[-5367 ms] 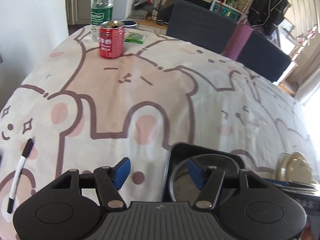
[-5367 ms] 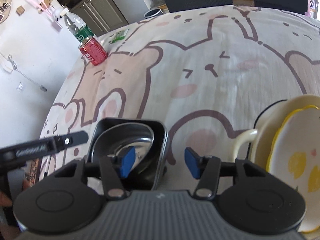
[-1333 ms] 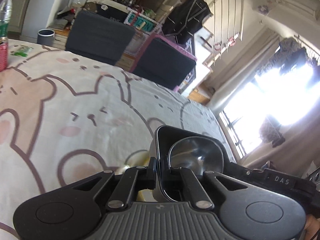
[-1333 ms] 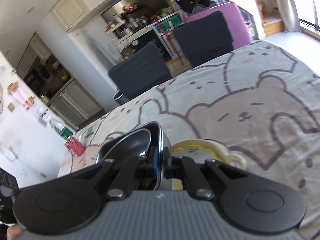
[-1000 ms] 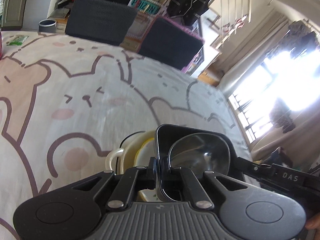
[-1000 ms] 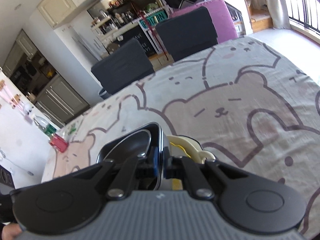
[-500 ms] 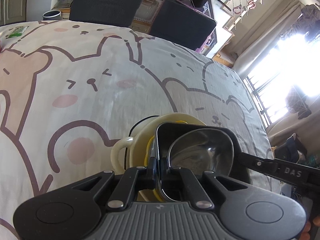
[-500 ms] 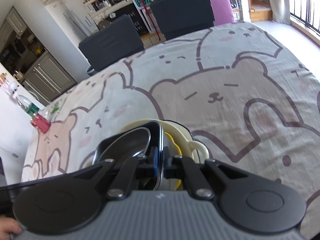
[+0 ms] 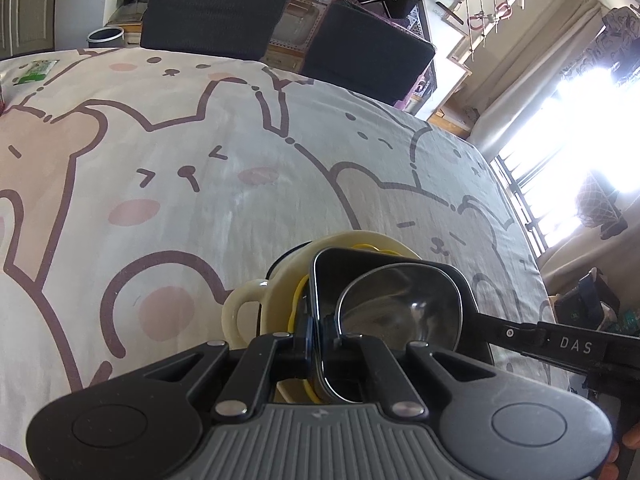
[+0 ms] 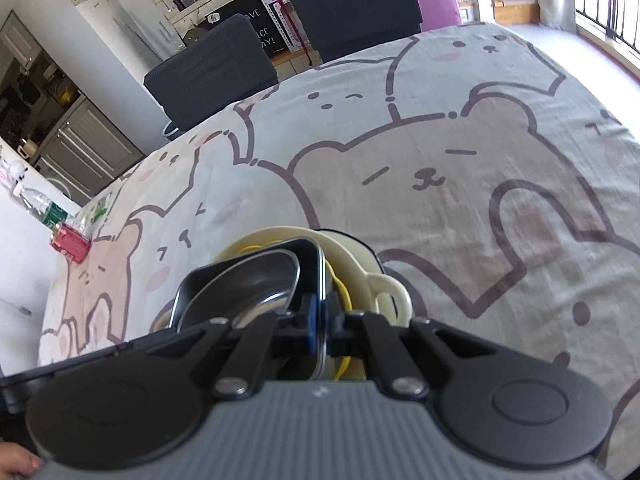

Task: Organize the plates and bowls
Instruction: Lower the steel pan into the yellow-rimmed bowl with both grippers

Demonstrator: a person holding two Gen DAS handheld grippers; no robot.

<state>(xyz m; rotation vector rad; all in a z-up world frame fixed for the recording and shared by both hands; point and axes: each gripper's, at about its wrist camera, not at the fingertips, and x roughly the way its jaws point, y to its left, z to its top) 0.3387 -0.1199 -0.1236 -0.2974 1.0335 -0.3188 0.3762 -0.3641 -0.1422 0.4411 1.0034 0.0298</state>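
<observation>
A black square tray (image 9: 384, 258) (image 10: 248, 268) carries a steel bowl (image 9: 400, 304) (image 10: 244, 288) inside it. My left gripper (image 9: 318, 340) is shut on the tray's left rim, and my right gripper (image 10: 320, 332) is shut on its right rim. The tray hangs just over a cream bowl with a loop handle (image 9: 244, 308) (image 10: 384, 288), which holds a yellow-rimmed plate (image 9: 298, 300) (image 10: 340, 280). Most of that plate is hidden under the tray. Whether the tray touches the cream bowl I cannot tell.
The table wears a bear-print cloth (image 9: 200, 168) (image 10: 460, 168). A red can (image 10: 70, 242) and a water bottle (image 10: 40, 204) stand at its far left, with a green packet (image 9: 34, 72) nearby. Two dark chairs (image 9: 216, 16) (image 10: 352, 8) line the far edge.
Both grippers have come down with the tray, which now covers more of the cream bowl and its plate. The views have tilted further toward the table.
</observation>
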